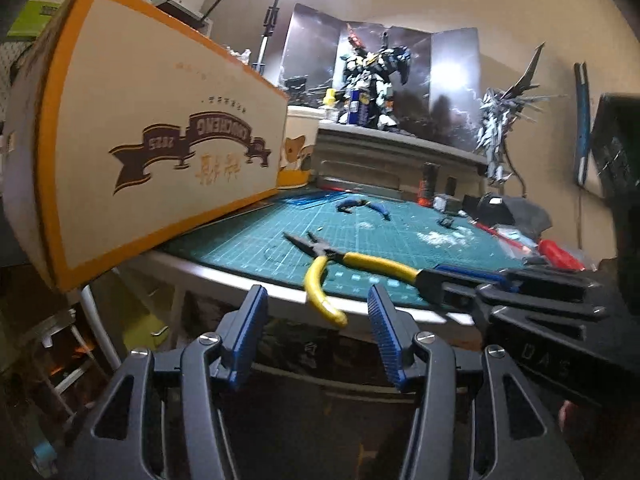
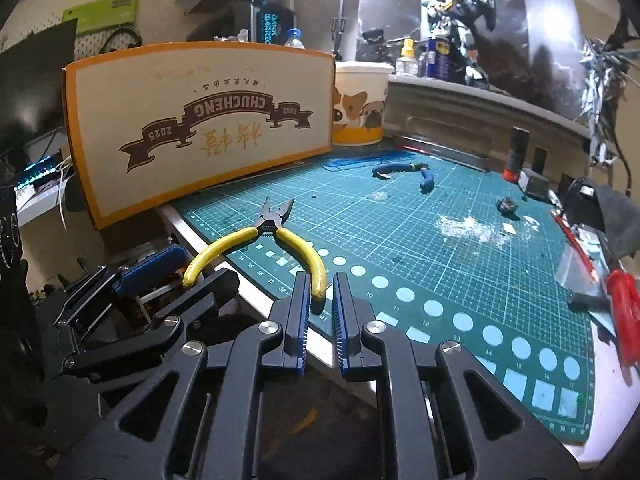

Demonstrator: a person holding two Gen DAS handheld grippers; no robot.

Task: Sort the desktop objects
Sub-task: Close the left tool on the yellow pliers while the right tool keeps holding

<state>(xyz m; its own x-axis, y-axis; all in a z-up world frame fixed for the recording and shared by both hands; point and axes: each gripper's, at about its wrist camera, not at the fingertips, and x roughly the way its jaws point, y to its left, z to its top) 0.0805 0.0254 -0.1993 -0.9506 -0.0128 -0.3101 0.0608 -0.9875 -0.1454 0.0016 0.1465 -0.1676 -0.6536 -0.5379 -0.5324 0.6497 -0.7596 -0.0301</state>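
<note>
Your right claw [image 2: 320,312] stands narrow, its pads nearly closed with only a slim gap. The tip of one yellow handle of the pliers [image 2: 276,236] lies at the mouth of that gap; the right wrist view does not show whether the pads press on it. Your left claw [image 1: 316,320] stands about half open and holds nothing. The other handle curls over the tabletop edge [image 1: 280,292] and ends between and just ahead of its pads.

The pliers lie at the near edge of the green cutting mat [image 2: 440,248], nose pointing away from both claws toward the cardboard box [image 2: 200,120]. The long axis runs roughly along the line each claw faces, and the handles splay toward you. The right claw is the nearer to a grip.

The pliers are small, with a dark metal nose, jaws parted, and curved yellow sleeves, scuffed at the tips. A second, blue-handled tool [image 2: 404,170] lies well apart, farther back on the mat.
</note>
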